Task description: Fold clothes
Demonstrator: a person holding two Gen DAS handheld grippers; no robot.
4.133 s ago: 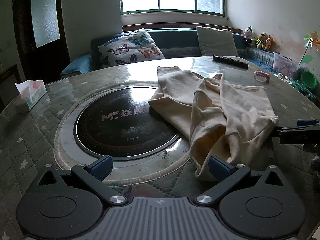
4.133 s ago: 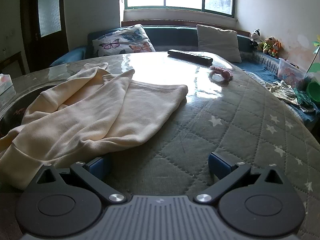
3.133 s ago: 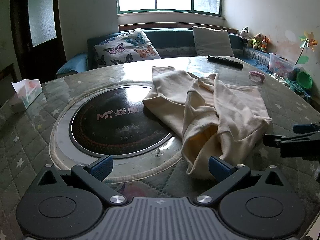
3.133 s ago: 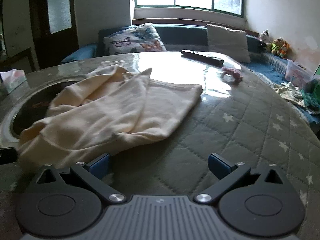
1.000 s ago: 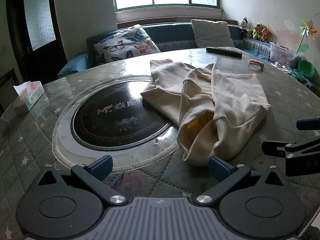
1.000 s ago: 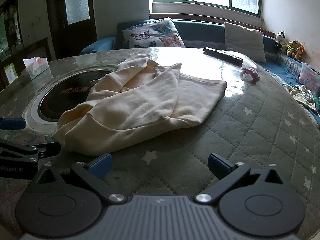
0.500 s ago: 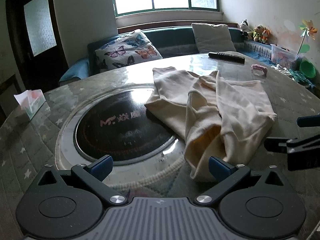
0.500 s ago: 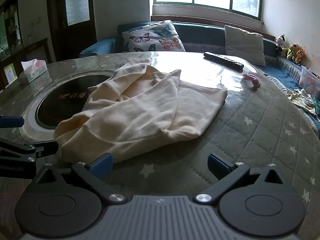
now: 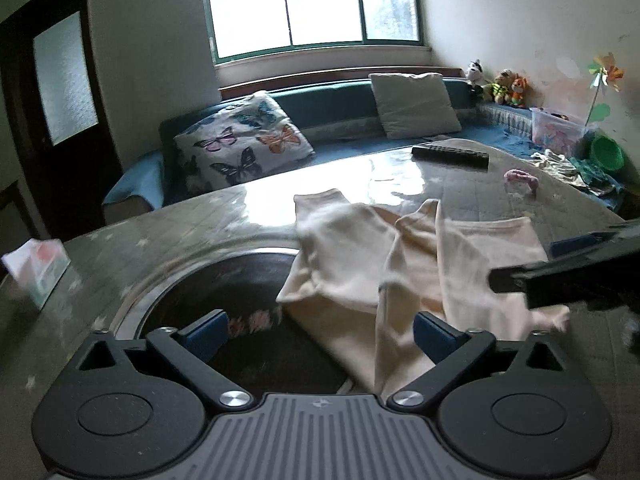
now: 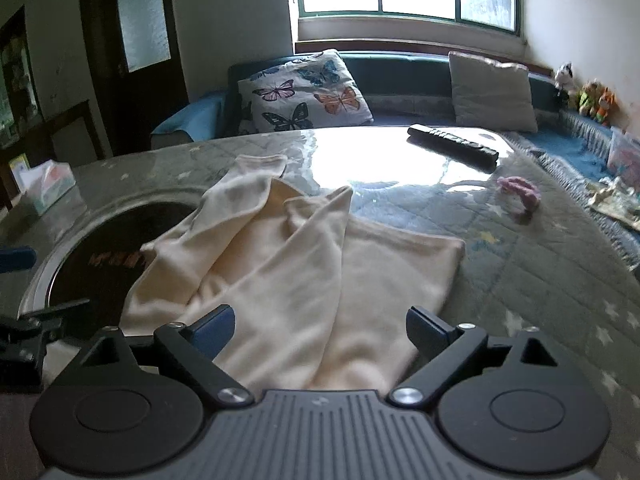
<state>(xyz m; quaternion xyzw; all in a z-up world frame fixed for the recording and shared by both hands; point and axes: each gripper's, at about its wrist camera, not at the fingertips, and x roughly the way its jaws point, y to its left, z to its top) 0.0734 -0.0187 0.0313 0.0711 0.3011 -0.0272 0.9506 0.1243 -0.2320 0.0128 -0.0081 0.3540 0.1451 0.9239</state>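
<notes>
A cream garment [image 9: 404,268] lies crumpled on the round quilted table [image 9: 568,208], partly over the dark round hob [image 9: 224,292]. It also shows in the right wrist view [image 10: 304,272]. My left gripper [image 9: 320,334] is open and empty, just above the garment's near left edge. My right gripper [image 10: 320,328] is open and empty, over the garment's near hem. The right gripper's fingers [image 9: 560,276] reach in from the right in the left wrist view, over the garment's right side.
A black remote [image 10: 452,142] and a pink hair tie [image 10: 520,190] lie on the far right of the table. A tissue box [image 9: 38,268] sits at the left edge. A sofa with a butterfly pillow [image 9: 240,140] runs behind the table.
Both grippers have moved forward and lower over the garment's near edge. The right gripper now reaches over the garment's right side. The garment has not moved.
</notes>
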